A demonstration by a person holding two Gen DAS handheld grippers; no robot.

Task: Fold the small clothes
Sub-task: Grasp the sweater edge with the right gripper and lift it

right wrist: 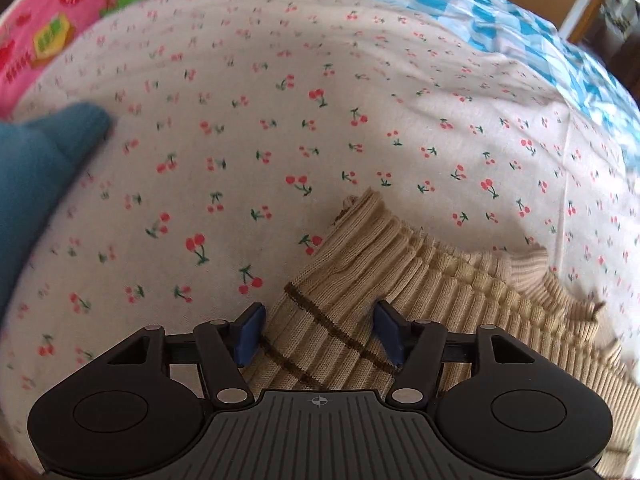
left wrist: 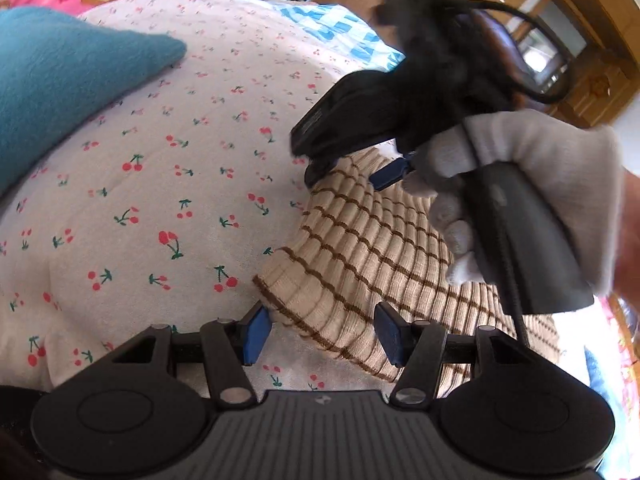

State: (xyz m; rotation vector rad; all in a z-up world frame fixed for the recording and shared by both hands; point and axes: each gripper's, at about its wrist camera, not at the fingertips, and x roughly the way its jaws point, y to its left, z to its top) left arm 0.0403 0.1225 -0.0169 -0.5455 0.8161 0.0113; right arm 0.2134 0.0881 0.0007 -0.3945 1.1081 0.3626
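Cherry-print bedding [right wrist: 280, 128] covers the bed; a teal cloth [left wrist: 60, 80] lies at the left, pink and blue-check fabric at the far edge.

We see the task piece, a beige ribbed knit with brown stripes [left wrist: 372, 248], lying on the bed just ahead of both tools. What garment it is we cannot tell.

Left tongs [left wrist: 322, 334]: open, pads either side of the knit's near striped hem, not pressing it.

Right tongs [right wrist: 320, 334]: open wide over a striped fold of the knit, with the plain ribbed cuff beyond [right wrist: 384, 224]. Fabric shows between the pads, but they do not pinch it. From the left view a gloved hand [left wrist: 520, 184] holds this tool tilted steeply down over the far part of the knit.

Our judgement: the step is taking hold for a fold. To do it well:
- lower both tongs until the pads straddle one edge only, not the bedding beneath;
- close on the hem and the cuff end together, so the fold lifts evenly;
- keep the knit flat and stripes aligned before carrying one end over.
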